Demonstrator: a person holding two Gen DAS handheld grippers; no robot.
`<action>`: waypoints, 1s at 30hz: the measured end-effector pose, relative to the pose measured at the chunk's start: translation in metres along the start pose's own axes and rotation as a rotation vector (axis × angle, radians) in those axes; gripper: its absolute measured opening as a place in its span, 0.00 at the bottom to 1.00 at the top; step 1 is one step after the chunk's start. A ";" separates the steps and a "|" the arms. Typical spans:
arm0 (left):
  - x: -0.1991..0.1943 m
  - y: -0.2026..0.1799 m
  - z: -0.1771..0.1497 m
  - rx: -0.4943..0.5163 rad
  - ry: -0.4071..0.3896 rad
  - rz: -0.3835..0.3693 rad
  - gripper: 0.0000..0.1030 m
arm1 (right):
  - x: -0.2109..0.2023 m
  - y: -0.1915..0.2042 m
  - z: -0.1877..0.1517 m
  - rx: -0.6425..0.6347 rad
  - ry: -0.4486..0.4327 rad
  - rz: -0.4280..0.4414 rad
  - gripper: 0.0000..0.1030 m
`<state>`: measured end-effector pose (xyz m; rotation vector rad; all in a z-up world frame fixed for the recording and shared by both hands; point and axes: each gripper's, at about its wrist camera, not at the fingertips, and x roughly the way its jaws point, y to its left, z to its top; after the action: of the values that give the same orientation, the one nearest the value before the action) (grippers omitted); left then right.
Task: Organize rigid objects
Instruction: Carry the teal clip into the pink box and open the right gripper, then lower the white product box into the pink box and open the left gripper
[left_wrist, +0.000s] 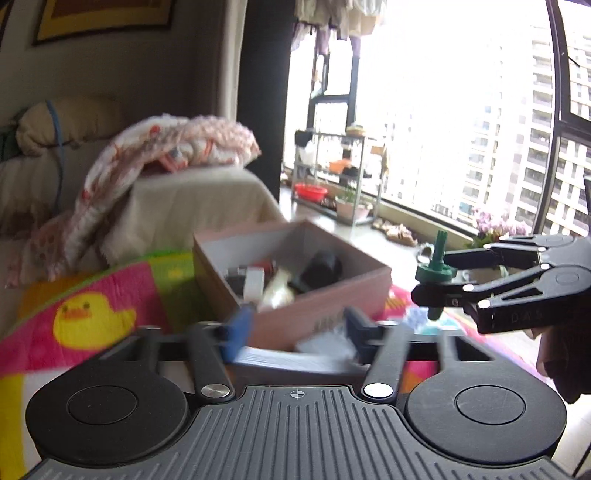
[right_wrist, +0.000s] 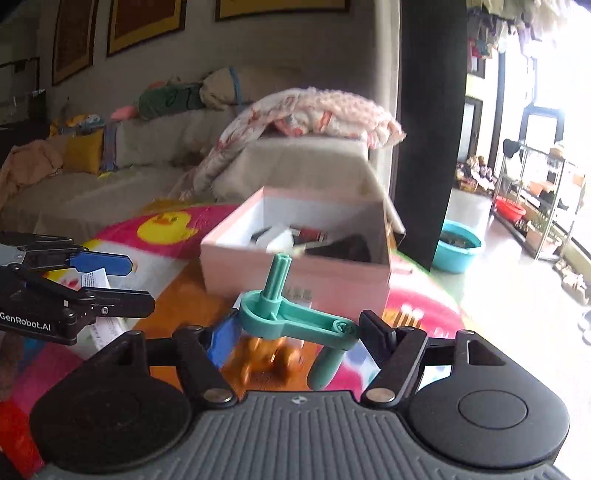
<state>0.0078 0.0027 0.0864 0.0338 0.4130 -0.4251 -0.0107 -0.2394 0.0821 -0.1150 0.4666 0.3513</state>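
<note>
duck mat (right_wrist: 166, 227) | green plastic crank (right_wrist: 295, 321) | right gripper (right_wrist: 299, 332) clamped

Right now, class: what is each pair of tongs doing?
Left tongs: open, holding nothing; a white paper lies between the tips.
Right tongs: shut on the green crank handle, near the pink box.

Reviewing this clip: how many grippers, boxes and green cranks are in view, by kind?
Grippers: 2, the left gripper and the right gripper.
Boxes: 1, the pink box, open-topped with several things inside, too blurred to count.
Green cranks: 1, the green crank, between the right gripper's fingers.
Total: 4.
</note>
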 end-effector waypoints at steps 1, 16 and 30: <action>0.005 0.003 0.015 0.005 -0.034 0.004 0.16 | 0.002 -0.003 0.009 -0.004 -0.025 -0.008 0.68; 0.056 0.046 0.012 -0.173 0.096 0.003 0.15 | 0.113 -0.010 0.072 -0.036 0.024 0.023 0.70; 0.014 0.069 -0.074 -0.364 0.294 0.112 0.15 | 0.066 0.088 -0.014 -0.291 0.120 0.222 0.81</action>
<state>0.0187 0.0685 0.0091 -0.2354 0.7697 -0.2290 0.0074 -0.1400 0.0372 -0.3701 0.5471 0.6320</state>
